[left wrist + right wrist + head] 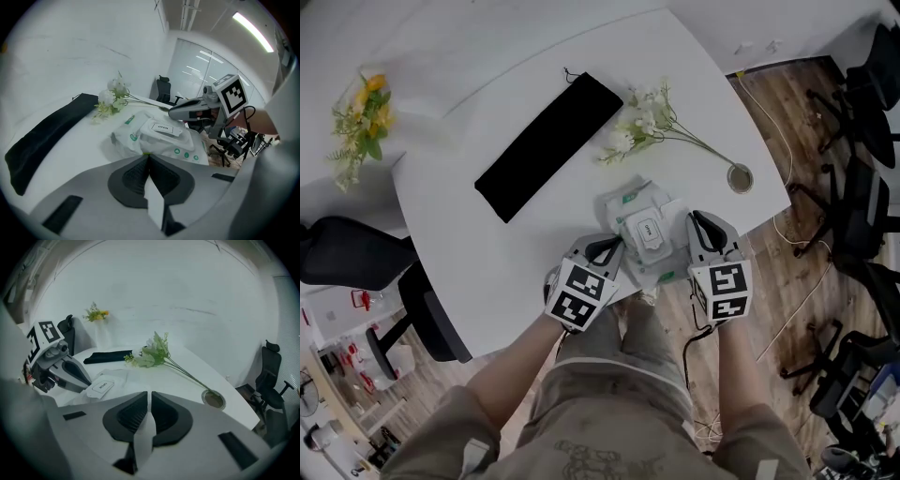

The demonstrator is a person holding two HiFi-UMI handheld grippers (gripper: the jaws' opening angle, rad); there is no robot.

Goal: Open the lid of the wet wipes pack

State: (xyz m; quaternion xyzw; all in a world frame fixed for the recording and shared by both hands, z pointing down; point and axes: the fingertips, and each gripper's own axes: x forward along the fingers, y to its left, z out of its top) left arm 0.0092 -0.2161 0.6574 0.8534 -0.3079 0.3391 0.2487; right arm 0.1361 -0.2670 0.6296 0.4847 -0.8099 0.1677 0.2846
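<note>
White curved counter (487, 253) in an office with wood flooring and dark chairs around it. A black pouch (548, 145) and a flower sprig (642, 127) lie toward the far edge.

Wet wipes pack (623, 199) sits at the counter's near edge, part of its wrapper reaching that edge. Lid (649, 230), with its OPEN label, lies flat and closed: task not yet done.

Left tool (614, 246): jaws together at the pack's near left corner, apparently nipping a bit of wrapper film. Right tool (696, 218): jaws closed on nothing, just beside the pack's right side and level with the lid.

Risks, as judged:
- Closed right jaws cannot take the tab and would have to part first.
- The tab is thin and flush, so the jaws may skid off or catch wrapper instead.
- The left hold is on soft film only; an upward pull on the lid could lift the whole pack or tear it free.
- The pack is at the near edge, so a sideways nudge could push it off.

Pose: both tools pitch forward and down. The left angles inward toward the pack; the right runs parallel to its side. Both forearms reach in from below the near edge.
</note>
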